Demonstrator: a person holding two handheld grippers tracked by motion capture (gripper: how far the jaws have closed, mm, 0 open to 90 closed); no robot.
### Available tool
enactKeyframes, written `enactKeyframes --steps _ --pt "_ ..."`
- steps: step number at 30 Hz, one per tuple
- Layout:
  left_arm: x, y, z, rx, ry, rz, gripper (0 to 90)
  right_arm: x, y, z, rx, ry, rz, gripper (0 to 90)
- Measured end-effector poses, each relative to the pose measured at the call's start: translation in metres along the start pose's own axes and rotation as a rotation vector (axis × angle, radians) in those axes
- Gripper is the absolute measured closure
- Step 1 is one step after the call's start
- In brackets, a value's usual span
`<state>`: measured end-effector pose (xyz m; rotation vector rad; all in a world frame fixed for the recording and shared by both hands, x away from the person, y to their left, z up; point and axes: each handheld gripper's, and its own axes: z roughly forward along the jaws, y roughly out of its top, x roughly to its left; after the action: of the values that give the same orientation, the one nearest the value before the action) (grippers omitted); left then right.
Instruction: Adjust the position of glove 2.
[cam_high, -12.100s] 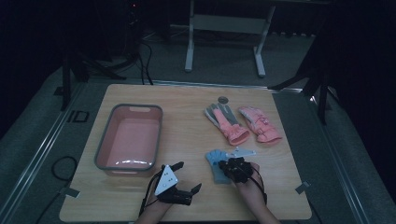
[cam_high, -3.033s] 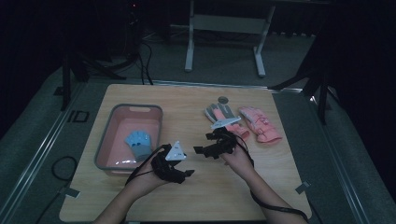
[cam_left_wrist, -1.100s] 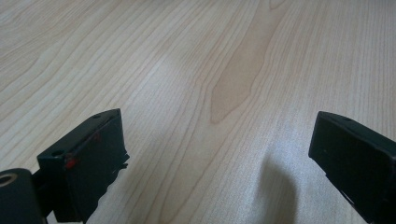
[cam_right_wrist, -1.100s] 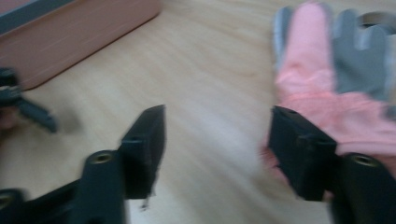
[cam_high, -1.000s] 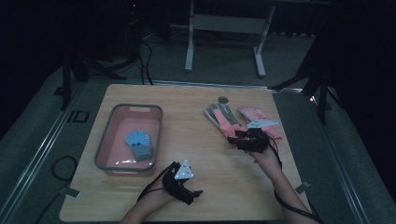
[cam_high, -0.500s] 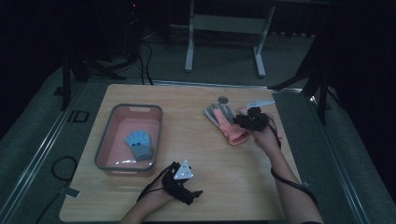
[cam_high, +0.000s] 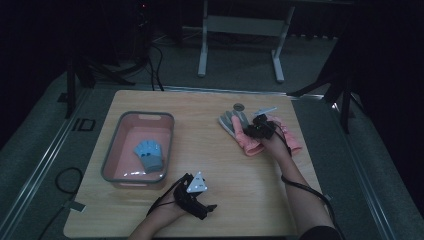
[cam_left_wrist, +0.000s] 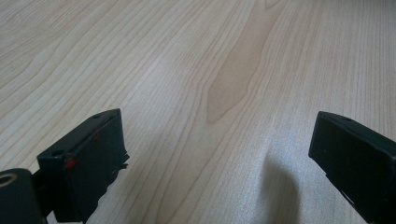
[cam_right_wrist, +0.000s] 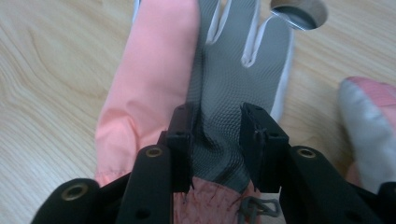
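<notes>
Looking down on the wooden table (cam_high: 235, 165), we read "ID" on a dark plate (cam_high: 83, 124) just off its left edge. Our right gripper (cam_right_wrist: 215, 140) has its jaws pinched on the grey textured palm of a pink-and-grey glove (cam_right_wrist: 196, 88) at the table's far right, bunching the fabric between them. A second pink glove (cam_high: 290, 137) lies just beside it, and a small round hole (cam_high: 239, 106) sits beyond the fingertips. Our right forearm reaches forward from the lower edge. Our left gripper (cam_left_wrist: 217, 154) rests low near the front edge, jaws spread wide over bare wood, holding nothing. A blue glove (cam_high: 149, 154) lies inside the pink tub (cam_high: 116, 172) at left.
</notes>
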<state>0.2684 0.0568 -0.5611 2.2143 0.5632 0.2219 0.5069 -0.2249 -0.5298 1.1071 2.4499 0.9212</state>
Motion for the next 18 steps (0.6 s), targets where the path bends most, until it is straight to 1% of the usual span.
enactKeyframes --steps 1,3,5,7,9,10,12,14,15,16,17,18 --pt "0.000 0.000 0.000 0.000 0.000 0.002 4.0 0.000 0.000 0.000 0.000 0.000 0.000 68.7" --pt "-0.001 0.000 0.000 0.001 0.000 0.003 3.9 -0.002 -0.001 0.000 -0.002 0.003 0.010 74.1" --pt "-0.001 0.000 0.000 0.001 0.000 0.004 3.9 0.001 -0.001 0.000 -0.002 -0.010 0.017 80.3" --pt "0.000 0.000 0.000 0.002 -0.001 0.001 4.0 0.006 -0.001 -0.001 -0.004 -0.032 0.020 84.0" --pt "0.000 -0.001 0.001 0.001 -0.003 -0.002 3.9 0.009 0.000 -0.006 -0.022 -0.027 0.080 86.9" --pt "0.000 -0.001 0.001 0.003 -0.003 0.000 3.9 0.011 0.001 -0.009 -0.032 -0.033 0.091 87.6" --pt "0.000 -0.001 0.001 0.002 -0.003 0.000 4.0 0.017 0.001 -0.016 -0.042 -0.042 0.128 88.4" --pt "0.000 0.000 0.001 0.001 -0.002 0.000 3.9 0.024 0.001 -0.025 -0.062 -0.054 0.187 88.6" --pt "0.000 0.000 0.001 0.001 -0.002 0.000 3.9 0.024 0.001 -0.025 -0.062 -0.054 0.187 88.6" --pt "0.000 0.000 0.000 -0.001 0.000 0.001 3.9 0.027 0.000 -0.030 -0.074 -0.052 0.213 88.7" --pt "-0.001 0.000 0.000 -0.002 0.001 0.000 3.9 0.037 0.000 -0.041 -0.103 -0.052 0.254 88.7" --pt "-0.001 0.000 0.000 -0.004 0.001 0.000 4.0 0.041 0.000 -0.046 -0.115 -0.057 0.267 88.7"
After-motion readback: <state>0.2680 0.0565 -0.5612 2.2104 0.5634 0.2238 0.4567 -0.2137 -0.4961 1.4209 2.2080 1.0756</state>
